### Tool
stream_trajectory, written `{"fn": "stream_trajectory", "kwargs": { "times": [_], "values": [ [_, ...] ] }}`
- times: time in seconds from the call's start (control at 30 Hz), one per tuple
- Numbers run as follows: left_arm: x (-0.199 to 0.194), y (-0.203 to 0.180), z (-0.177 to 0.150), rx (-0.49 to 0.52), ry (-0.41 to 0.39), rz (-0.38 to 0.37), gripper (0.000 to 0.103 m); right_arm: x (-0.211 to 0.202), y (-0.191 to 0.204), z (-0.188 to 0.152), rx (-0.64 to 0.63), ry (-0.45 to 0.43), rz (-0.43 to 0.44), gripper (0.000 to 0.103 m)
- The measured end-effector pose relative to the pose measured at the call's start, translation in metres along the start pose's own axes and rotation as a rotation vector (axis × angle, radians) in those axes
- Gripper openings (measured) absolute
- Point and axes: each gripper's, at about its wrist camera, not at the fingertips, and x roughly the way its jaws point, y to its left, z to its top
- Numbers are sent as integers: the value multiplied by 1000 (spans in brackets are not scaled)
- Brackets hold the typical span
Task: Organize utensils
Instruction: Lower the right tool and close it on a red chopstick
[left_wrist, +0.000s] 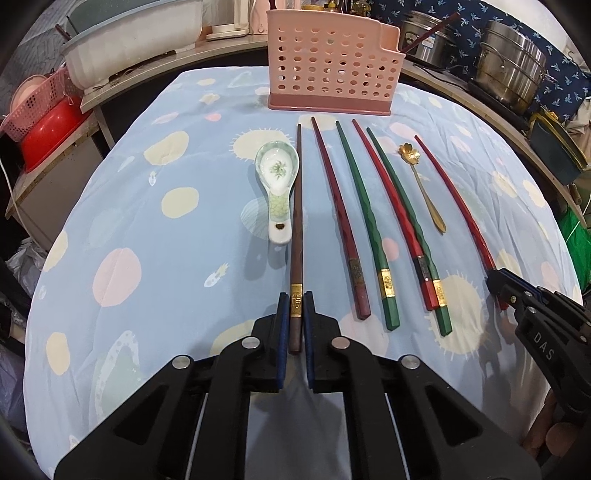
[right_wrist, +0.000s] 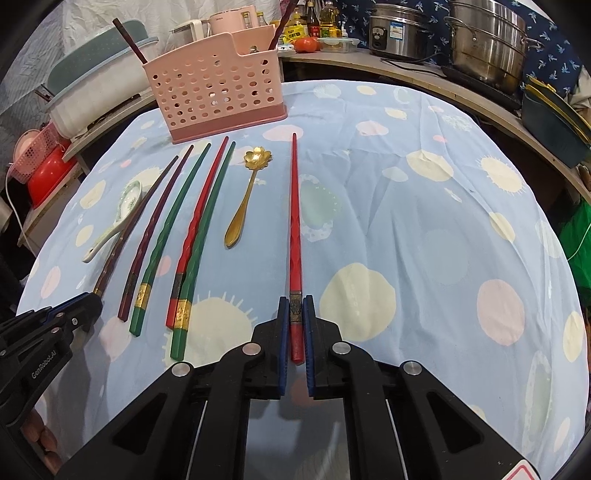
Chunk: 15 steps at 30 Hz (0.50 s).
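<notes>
My left hand-held gripper (left_wrist: 295, 314) pinched the gold-banded end of a long dark brown wooden chopstick (left_wrist: 297, 206); my right hand-held gripper (right_wrist: 295, 314) pinched a long red chopstick (right_wrist: 294, 221). Both chopsticks lay flat on the blue dotted bench cloth (right_wrist: 424, 229), near the pink perforated plastic utensil holder (left_wrist: 328, 62).

home kitchen | far beyond the jaws: stacked stainless-steel steamer pot (right_wrist: 487, 44), silver rice cooker (right_wrist: 397, 31), cooking-oil bottles (right_wrist: 325, 18) on a wooden counter (right_wrist: 388, 66) | left of jaws: red plastic basin (left_wrist: 51, 133)
</notes>
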Motion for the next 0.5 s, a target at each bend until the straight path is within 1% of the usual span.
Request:
{"fn": "stream_trajectory", "kwargs": {
  "times": [0.2, 0.5],
  "values": [
    [-21, -1, -1, 0, -32, 4, 7, -17, -3, -4, 0, -21, 5, 7],
    [-65, 1, 6, -13, -121, 6, 7, -62, -6, -1, 6, -106, 22, 7]
  ]
}}
